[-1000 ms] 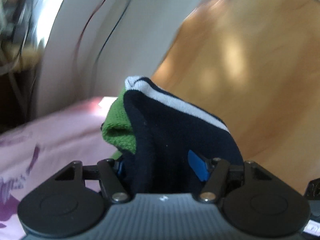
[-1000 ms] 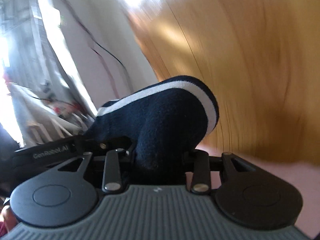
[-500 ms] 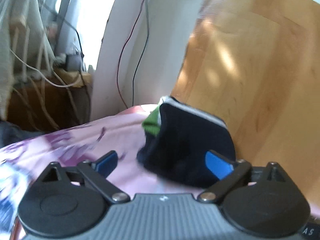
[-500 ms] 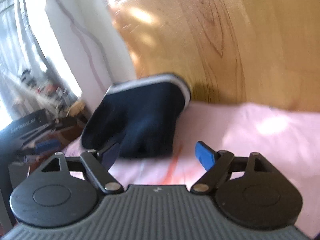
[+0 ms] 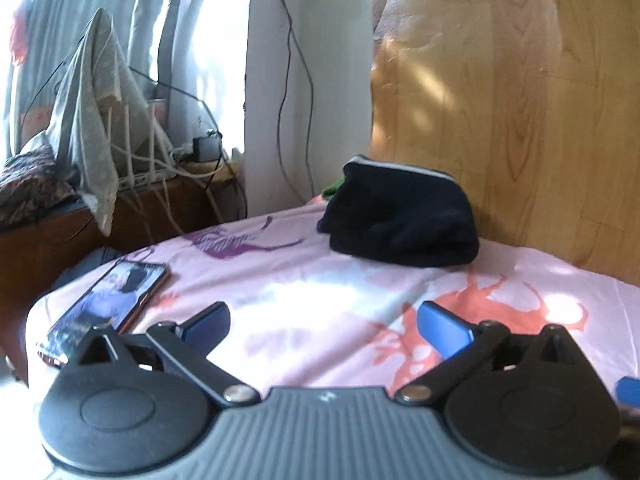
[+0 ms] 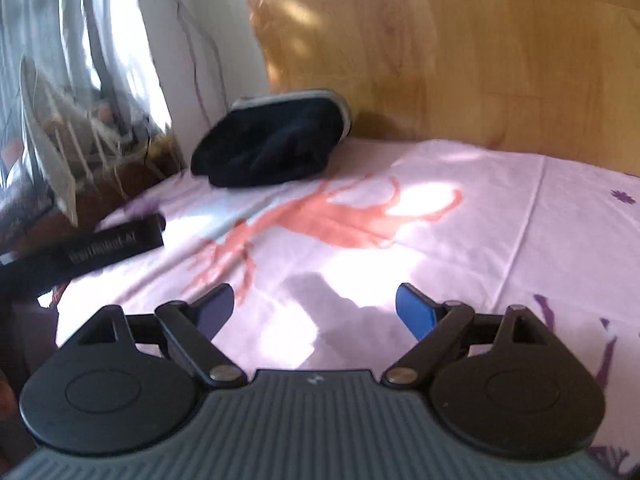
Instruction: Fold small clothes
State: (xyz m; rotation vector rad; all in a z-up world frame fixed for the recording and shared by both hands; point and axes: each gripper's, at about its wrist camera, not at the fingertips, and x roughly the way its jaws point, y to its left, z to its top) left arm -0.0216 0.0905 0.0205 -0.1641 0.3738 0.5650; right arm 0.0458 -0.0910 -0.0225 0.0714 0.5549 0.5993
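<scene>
The left tongs (image 5: 323,322) stand released, the two blue-tipped fingers (image 5: 442,334) spread wide with nothing between them, hovering over the pink printed bedsheet (image 5: 304,280). The right tongs (image 6: 316,314) are likewise spread and empty, their blue pads (image 6: 414,312) apart above a sunlit patch of the same sheet, which carries a coral-red print in the middle and purple prints toward its edges. Beyond both pairs of tongs, well apart from either, lies the folded navy garment (image 5: 400,216) with a pale stripe along its upper edge; it rests on the far part of the sheet, close against the wooden headboard (image 5: 520,100) and near the white wall (image 5: 308,80) down which thin cables run. A bit of green fabric (image 5: 334,188) peeks out behind the garment's left end, possibly a second piece, though the view is too soft to tell. In the right wrist view the same garment (image 6: 276,140) sits at the far left of the bed. A smartphone (image 5: 108,304) lies screen up near the sheet's left edge, close to the left tongs. Part of the left gripper's black body (image 6: 80,252) shows in the right view's left side.
</scene>
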